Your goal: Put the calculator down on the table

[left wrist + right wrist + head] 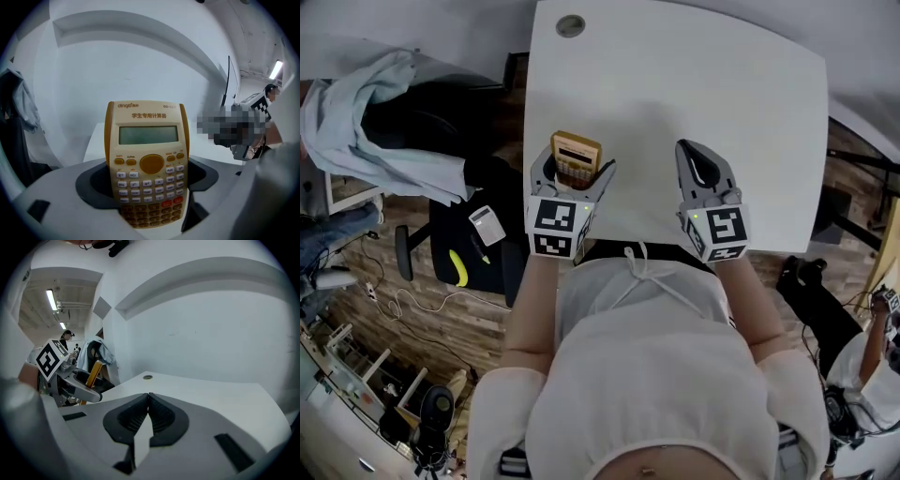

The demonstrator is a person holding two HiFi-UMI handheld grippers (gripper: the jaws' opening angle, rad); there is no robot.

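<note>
Clamping flat yellow calculator (pixel 149 154) | left gripper (pixel 576 172) | right gripper (pixel 148 397): ribbed fingers (pixel 132 418) together

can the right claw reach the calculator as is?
Probably yes: the calculator stands upright in the left claw, top half exposed, with only table between it and the right claw. That claw is shut and must open first.

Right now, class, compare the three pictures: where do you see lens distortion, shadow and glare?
Head view: the table edges bow from the wide lens, lighting even. Left gripper view: round dark vignette; the calculator display is sharp, its lower keys shadowed between the left tongs. Right gripper view: the wall ledge curves; a ceiling strip light glares; the shut right tongs look sharp.
</note>
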